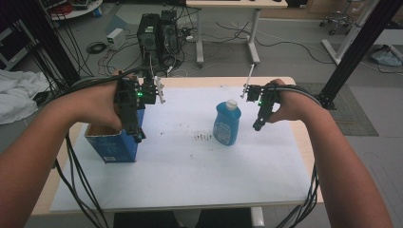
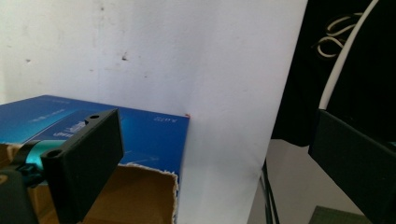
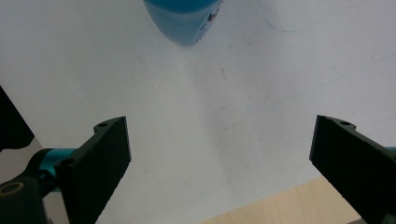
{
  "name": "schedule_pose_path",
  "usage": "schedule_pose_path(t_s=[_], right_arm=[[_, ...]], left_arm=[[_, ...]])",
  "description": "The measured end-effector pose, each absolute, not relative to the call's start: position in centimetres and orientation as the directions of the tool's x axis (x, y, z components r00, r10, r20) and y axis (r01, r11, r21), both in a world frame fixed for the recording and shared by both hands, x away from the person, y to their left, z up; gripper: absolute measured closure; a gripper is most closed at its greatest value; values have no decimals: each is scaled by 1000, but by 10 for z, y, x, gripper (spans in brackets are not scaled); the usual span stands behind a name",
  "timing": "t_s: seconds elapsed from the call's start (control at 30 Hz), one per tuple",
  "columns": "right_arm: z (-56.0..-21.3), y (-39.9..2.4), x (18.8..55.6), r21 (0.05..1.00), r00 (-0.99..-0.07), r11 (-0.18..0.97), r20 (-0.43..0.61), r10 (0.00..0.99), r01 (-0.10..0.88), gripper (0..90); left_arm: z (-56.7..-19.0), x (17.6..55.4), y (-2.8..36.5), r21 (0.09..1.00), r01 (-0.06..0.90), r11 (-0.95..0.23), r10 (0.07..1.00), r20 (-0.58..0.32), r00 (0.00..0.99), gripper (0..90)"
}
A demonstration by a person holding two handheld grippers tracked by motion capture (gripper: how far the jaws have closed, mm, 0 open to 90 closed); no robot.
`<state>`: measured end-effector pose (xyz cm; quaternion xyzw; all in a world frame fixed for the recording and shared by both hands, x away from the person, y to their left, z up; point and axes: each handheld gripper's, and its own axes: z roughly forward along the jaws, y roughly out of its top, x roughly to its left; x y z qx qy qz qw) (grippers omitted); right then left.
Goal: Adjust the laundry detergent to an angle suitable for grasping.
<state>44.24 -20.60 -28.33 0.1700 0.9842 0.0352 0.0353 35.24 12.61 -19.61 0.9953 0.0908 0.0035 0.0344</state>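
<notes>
A blue bottle (image 1: 226, 124) with a white cap stands upright near the middle of the white sheet (image 1: 190, 166). A blue cardboard box (image 1: 114, 147) with a torn, open top sits at the sheet's left edge. My left gripper (image 1: 138, 135) hangs over the box's right side, pointing down, jaws open and empty. In the left gripper view (image 2: 215, 121) the box (image 2: 154, 135) lies under the left jaw. My right gripper (image 1: 257, 126) hovers just right of the bottle, apart from it, open. The right gripper view (image 3: 223, 122) shows the bottle's base (image 3: 184, 18) ahead, outside the jaws.
Small dark specks (image 1: 203, 137) mark the sheet left of the bottle. The wooden table edge (image 1: 304, 142) shows at the right. Behind the table are computer towers (image 1: 157, 33), a desk's legs (image 1: 252, 38) and floor cables. Black frame posts (image 1: 361, 42) stand at both sides.
</notes>
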Motion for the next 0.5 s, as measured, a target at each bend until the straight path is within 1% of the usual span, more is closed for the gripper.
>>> schedule_pose_path(t_s=[0.13,0.3,0.4,0.5], right_arm=[[-284,-206,443,76,-939,939,-55,339,334,44],[-284,-204,441,69,-941,942,-60,333,329,44],[-282,-204,438,83,-944,944,-63,325,320,44],[-281,-205,436,78,-939,940,-68,337,332,44]], left_arm=[[-200,356,124,45,171,-984,171,-4,985,34],[-202,356,122,46,172,-984,172,-11,985,34],[-206,356,120,35,173,-984,173,-15,985,34],[-207,356,119,43,166,-985,165,-19,986,34]])
